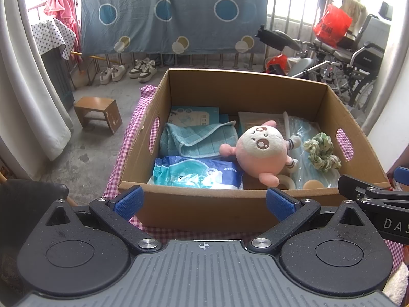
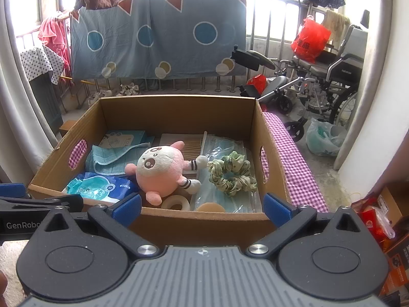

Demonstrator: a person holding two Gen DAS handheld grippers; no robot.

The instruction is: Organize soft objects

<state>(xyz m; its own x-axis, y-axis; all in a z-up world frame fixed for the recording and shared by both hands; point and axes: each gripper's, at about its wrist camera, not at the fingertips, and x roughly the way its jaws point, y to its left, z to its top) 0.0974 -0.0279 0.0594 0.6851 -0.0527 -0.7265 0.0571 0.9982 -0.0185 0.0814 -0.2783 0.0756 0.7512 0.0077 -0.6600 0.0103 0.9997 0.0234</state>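
Balcony setting: a blue sheet with circles (image 2: 158, 33) hangs on the railing behind a pink-checked cloth surface (image 2: 294, 158) carrying an open brown cardboard box (image 1: 204, 204). I see my left gripper (image 1: 203, 202) spread wide and empty just short of the box's near wall; my right gripper (image 2: 202, 208) is likewise spread and empty at that same wall. Inside the box, a round pink-and-cream plush toy (image 1: 260, 151) lies near the middle, tilted, touching a folded teal towel (image 1: 196, 138) to its left. A green ruffled fabric scrunchie (image 1: 322, 151) rests on clear-wrapped blue masks (image 2: 225, 148) at the right, and a blue-and-white soft packet (image 1: 196, 174) lies in the near left corner. Only the left view shows a small brown wooden stool (image 1: 98, 112) on the floor and white sneakers (image 1: 127, 70). Only the right view shows the checked cloth's long right edge, a cream ring (image 2: 176, 203) in full, and red packages (image 2: 375, 217). A folded wheelchair (image 2: 322, 81) stands well apart. Open room lies above the box; each gripper's side appears at the other view's edge, close beside.
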